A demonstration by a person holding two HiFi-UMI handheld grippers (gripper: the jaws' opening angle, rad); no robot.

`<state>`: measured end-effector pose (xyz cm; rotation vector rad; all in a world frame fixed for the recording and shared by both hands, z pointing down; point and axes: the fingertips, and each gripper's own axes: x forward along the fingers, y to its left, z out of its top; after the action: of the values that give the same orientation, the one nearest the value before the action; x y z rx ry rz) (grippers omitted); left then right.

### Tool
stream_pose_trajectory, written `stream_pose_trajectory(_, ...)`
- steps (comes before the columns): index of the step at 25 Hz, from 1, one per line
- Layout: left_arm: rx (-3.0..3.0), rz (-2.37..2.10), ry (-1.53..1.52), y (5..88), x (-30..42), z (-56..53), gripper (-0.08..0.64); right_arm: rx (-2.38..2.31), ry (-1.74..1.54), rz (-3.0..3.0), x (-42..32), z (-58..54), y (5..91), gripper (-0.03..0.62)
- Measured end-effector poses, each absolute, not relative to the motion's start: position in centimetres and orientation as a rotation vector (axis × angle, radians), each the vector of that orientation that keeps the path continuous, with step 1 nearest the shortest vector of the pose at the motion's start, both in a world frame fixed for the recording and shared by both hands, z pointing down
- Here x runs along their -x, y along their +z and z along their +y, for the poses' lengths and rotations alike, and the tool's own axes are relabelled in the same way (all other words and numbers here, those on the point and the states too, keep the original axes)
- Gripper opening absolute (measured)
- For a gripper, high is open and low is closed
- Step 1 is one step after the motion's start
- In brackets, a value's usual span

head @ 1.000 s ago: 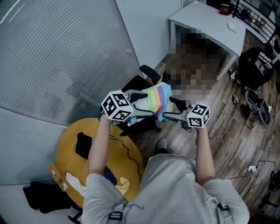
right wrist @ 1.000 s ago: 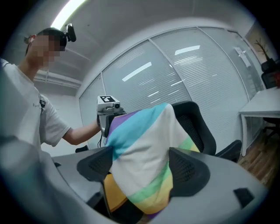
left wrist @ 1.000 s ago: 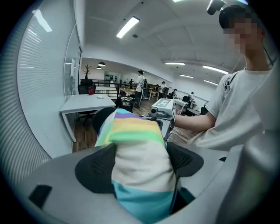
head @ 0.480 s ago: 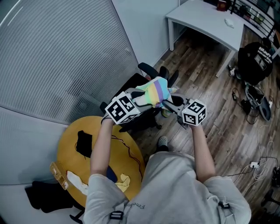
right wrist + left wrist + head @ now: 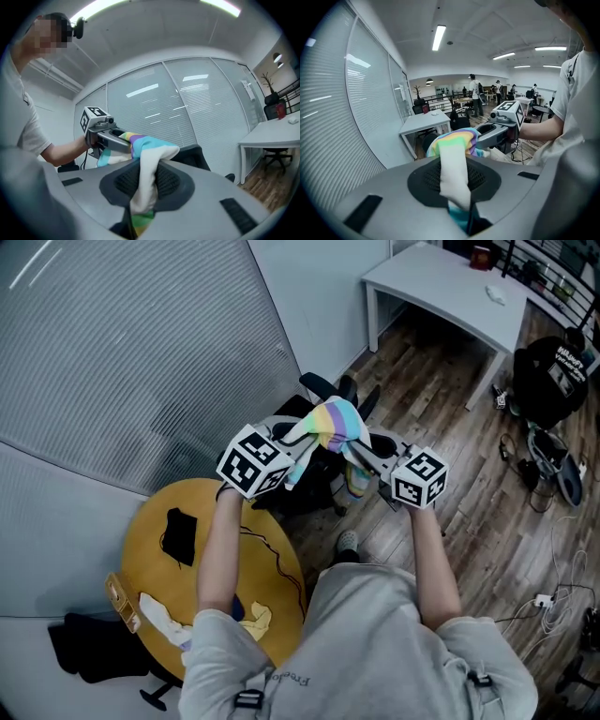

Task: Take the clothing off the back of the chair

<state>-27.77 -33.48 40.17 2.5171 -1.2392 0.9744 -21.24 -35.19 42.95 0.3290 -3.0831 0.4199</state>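
Head view: the striped clothing (image 5: 330, 418) is pinched above the chair (image 5: 317, 491) by the just-closed jaws of the left gripper (image 5: 295, 435) and right gripper (image 5: 368, 446), and could be dropped if only thin folds are caught.

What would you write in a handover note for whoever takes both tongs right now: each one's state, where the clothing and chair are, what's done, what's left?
Left tongs: jaws have just been closing, now shut on one end of the clothing.
Right tongs: likewise, shut on the other end.
Clothing: hangs between the tongs, above the chair; whether it is fully clear of it I cannot tell.
Done: both grips taken.
Left: carry it clear of the chair.
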Motion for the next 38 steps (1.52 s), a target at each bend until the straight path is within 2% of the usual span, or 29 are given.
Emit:
stream_pose_trajectory(8,-2.542,-1.356,0.864,37.6,24.9,-32.1,0.069,-0.404,0.379,-3.135,18.4,-33.8,40.7,0.078)
stream_pose_trajectory(19,-2.546,-1.414,0.604,38.4,20.2,-28.6,0.069,-0.490,0.376,-3.175,13.3,-30.8,40.5,0.078)
stream_pose_trajectory(38,-2.606,-1.243,0.487,41.5,9.9,-22.8,0.069,-0.767,0.440,-3.162,2.6,-24.6,43.1,0.078)
